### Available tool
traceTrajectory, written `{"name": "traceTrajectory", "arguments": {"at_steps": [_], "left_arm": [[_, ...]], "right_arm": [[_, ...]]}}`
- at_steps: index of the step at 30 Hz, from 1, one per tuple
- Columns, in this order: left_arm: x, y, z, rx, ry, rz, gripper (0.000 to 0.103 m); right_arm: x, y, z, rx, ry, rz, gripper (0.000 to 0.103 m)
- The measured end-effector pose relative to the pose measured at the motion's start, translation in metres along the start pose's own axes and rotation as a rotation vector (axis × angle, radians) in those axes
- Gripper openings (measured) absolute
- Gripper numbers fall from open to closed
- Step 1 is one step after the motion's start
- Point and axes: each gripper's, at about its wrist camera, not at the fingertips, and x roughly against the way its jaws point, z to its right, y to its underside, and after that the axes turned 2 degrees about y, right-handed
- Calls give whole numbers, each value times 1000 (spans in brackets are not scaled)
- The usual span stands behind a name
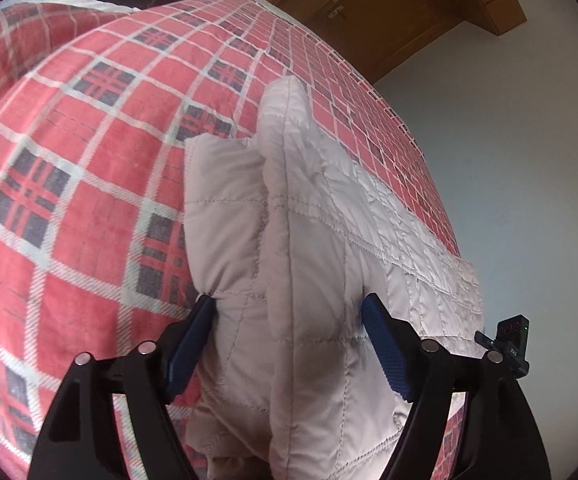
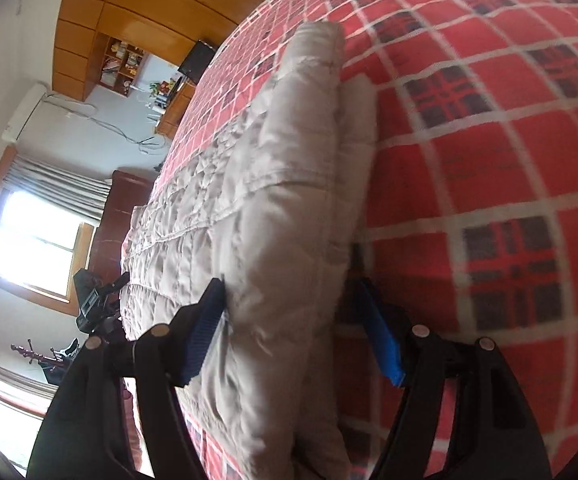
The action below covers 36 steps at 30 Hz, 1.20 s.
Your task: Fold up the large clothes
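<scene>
Around you the red plaid bedspread (image 1: 89, 184) covers the whole bed, and on it lies the pale quilted garment (image 1: 309, 240), stretched along the bed's edge and bunched into thick padded folds at both ends. Nothing else lies on the cover near it. Your left gripper (image 1: 289, 308) stands partly open, its blue pads (image 1: 385, 344) set either side of a doubled-up wad of the garment; both pads press into the fabric, so it has hold of that end. Your right gripper (image 2: 289, 292) is spread about as wide around the other end, the left pad touching the padding, the right pad (image 2: 381, 344) partly hidden behind the fold, so you cannot tell how firmly that side bites. The left wrist view shows a wooden door (image 1: 369, 8) and a plain white wall (image 1: 509, 160) past the bed, plus a bit of the other gripper (image 1: 509, 340) at the garment's far end. The right wrist view shows instead a bright window (image 2: 37, 236) with curtains, wooden cabinets (image 2: 129, 12), a shelf of small items (image 2: 123, 66), a dark screen (image 2: 197, 60) and the other gripper (image 2: 97, 300) at the garment's far end.
</scene>
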Motion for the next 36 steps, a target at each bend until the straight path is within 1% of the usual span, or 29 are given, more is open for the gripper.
{"name": "traceTrajectory", "arguments": {"at_steps": [1,2,3,4,5,6,7,8,9,10,13,15,17,20,23,27,29,31,33,35,36], "left_arm": [[-2,0,3,-11,-5,-4,77],[-4,1,6,-29,-17,-8,77],[-6,2,10,-48,-37,-8,73],[-7,4,13,-63,-58,-5,62],[-7,5,15,-68,-61,-3,56],[-5,7,15,-62,-48,2,44],[-4,9,15,-41,-30,9,35],[-3,10,14,-23,-16,16,31],[-2,11,15,-11,-6,26,26],[0,12,16,-3,0,37,23],[9,16,20,4,33,71,19],[20,20,24,12,83,77,18],[33,27,35,2,118,75,18],[58,44,59,-44,150,81,18],[86,67,82,-82,193,89,18],[118,102,103,-125,220,90,19],[126,124,108,-150,217,80,19],[123,141,108,-178,194,57,20],[110,155,101,-191,154,16,21],[91,162,89,-191,91,-16,23],[84,164,83,-187,71,-24,26]], "right_arm": [[-3,0,-2,4,-12,-4,59],[-6,0,-4,4,-19,-10,58],[-9,0,-7,6,-9,-9,55],[-10,1,-10,14,1,-5,50],[-10,2,-12,22,4,-2,46],[-12,-1,-16,19,-7,-1,38],[-10,0,-17,16,-24,3,31],[-7,0,-19,14,-47,11,27],[-5,1,-21,13,-58,14,22],[-2,2,-24,16,-61,21,19],[17,5,-36,34,-86,48,15],[32,6,-45,55,-114,56,14],[49,10,-55,80,-122,75,14],[87,22,-65,108,-139,112,13],[120,39,-68,123,-158,128,13],[146,72,-65,136,-150,124,14],[148,90,-60,129,-130,107,14],[145,105,-52,118,-107,94,14],[137,115,-41,96,-74,74,15],[124,123,-24,52,-48,45,16],[120,125,-17,35,-47,41,18]]}}
